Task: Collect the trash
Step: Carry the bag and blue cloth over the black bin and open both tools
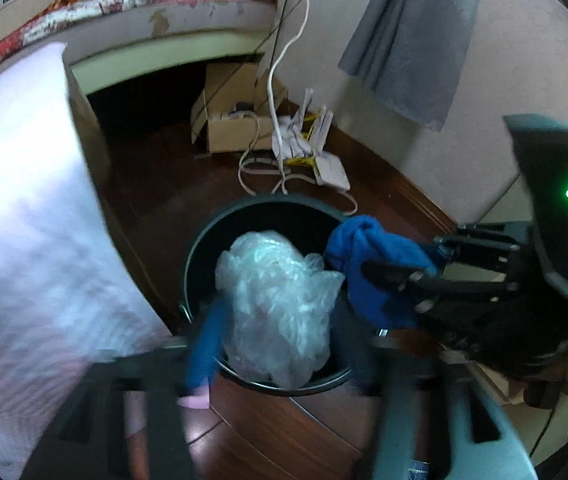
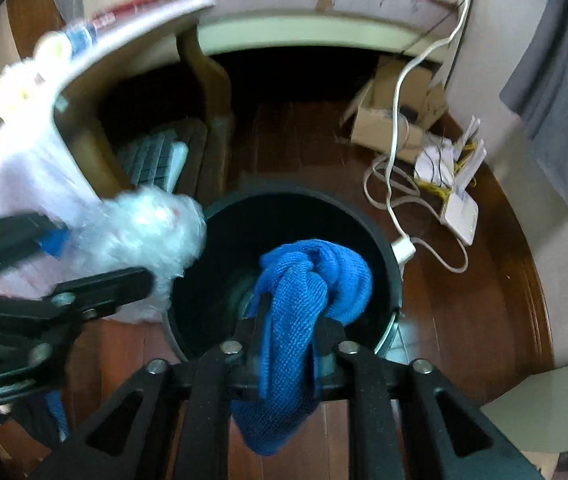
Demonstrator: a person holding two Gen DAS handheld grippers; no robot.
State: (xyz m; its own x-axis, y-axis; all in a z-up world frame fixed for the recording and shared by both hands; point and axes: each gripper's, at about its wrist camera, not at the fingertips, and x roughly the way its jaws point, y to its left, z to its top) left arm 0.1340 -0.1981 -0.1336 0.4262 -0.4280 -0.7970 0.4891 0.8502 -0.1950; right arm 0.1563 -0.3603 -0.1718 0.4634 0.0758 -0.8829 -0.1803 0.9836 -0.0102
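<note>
Two grippers hang over a round, dark, smooth-walled bin [image 2: 384, 236] on a glossy reddish wood floor [image 2: 464, 320]. The left gripper [image 1: 279, 364] stands wide, its blurred fingers flanking a crinkled, translucent plastic bag [image 1: 279, 308] bunched above the bin's mouth; whether they still touch it I cannot tell. The right gripper [image 2: 288, 332] is partly spread, a knotted blue knit cloth [image 2: 304, 280] draped between its fingers, over the bin's opening.

Dim room, motion blur, fisheye-warped edges
</note>
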